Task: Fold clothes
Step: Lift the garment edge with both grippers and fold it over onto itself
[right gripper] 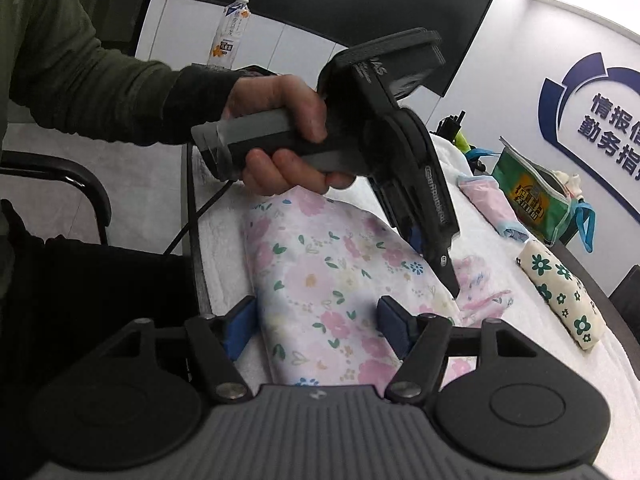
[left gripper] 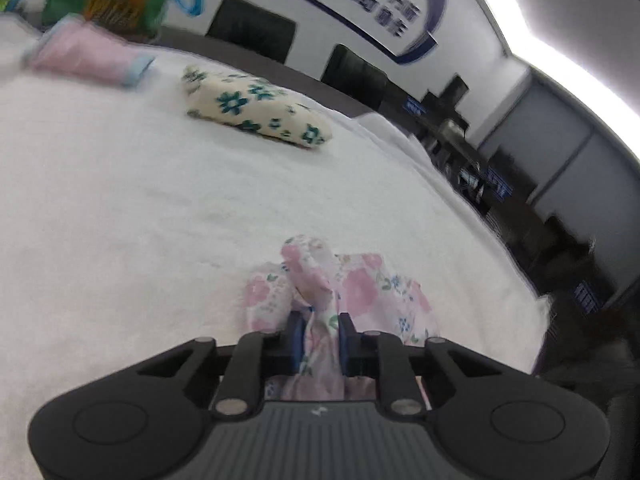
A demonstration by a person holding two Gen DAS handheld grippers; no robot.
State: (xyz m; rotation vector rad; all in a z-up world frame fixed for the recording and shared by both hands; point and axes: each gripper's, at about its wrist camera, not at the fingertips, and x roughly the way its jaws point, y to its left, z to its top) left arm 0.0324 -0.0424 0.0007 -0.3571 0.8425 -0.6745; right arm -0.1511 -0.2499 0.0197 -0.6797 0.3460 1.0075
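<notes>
A white garment with pink flowers (right gripper: 320,280) lies on the white towel-covered table (left gripper: 120,208). My left gripper (left gripper: 319,338) is shut on a bunched fold of this garment (left gripper: 320,276) and holds it just above the cloth. In the right wrist view the left gripper (right gripper: 446,276) points down at the garment's far edge, held by a hand. My right gripper (right gripper: 314,326) is open, its blue pads (right gripper: 239,330) on either side of the garment's near part, not closed on it.
A folded cream cloth with green flowers (left gripper: 256,110) and a folded pink cloth (left gripper: 86,54) lie farther back. A green bag (right gripper: 532,200) stands behind them. A bottle (right gripper: 231,28) stands at the left. Black chairs (left gripper: 252,32) line the far edge.
</notes>
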